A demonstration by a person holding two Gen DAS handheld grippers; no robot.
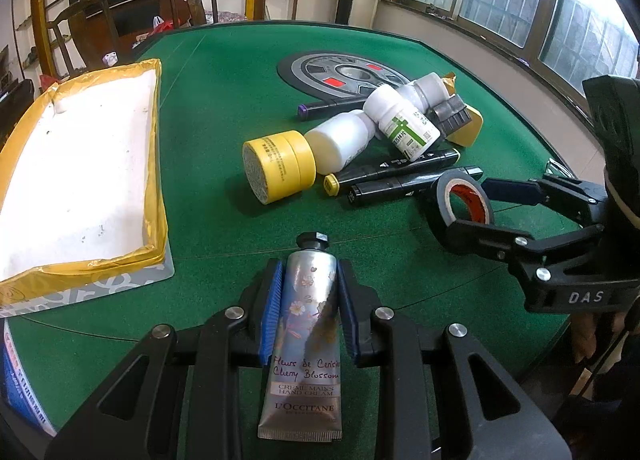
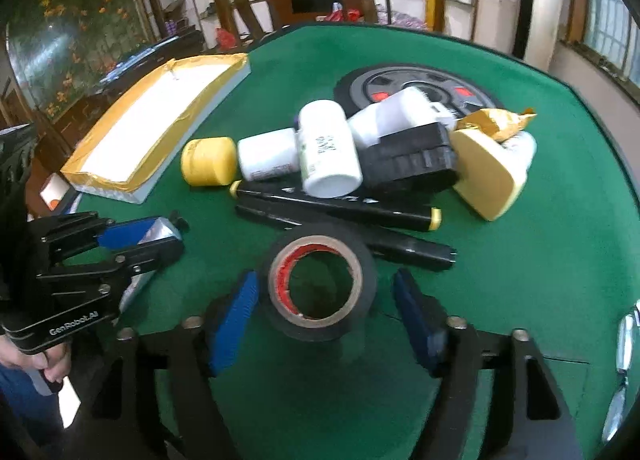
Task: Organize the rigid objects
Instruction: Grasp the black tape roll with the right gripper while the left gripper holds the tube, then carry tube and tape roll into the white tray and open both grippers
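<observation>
**Left gripper pinching the hand cream, right gripper spread around the tape**

The left gripper (image 1: 307,312) is pinching a hand cream tube (image 1: 306,344) between its blue pads, cap pointing forward above the green table (image 1: 224,108). The tube is reading "Fleurs de Cerisier", "Cherry Blossom", "CREME MAINS HAND CREAM" and "L'OCCITANE". The right gripper (image 2: 326,300) is standing spread around a roll of black tape (image 2: 318,284) lying flat on the felt; its pads are sitting on either side of the roll without pressing on it. Its body is showing "DAS" in the left wrist view; the left one is showing "GenRobot.AI" in the right wrist view.

Beyond the tape a pile is lying: three white bottles (image 1: 404,122), one with a green-and-white label too small to read, three black markers (image 1: 394,170), a yellow jar (image 1: 276,166), a black block (image 2: 408,158) and a yellow wedge-shaped piece (image 2: 486,176). One yellow-rimmed tray (image 1: 156,180) is sitting at the left, well apart from the pile.
</observation>
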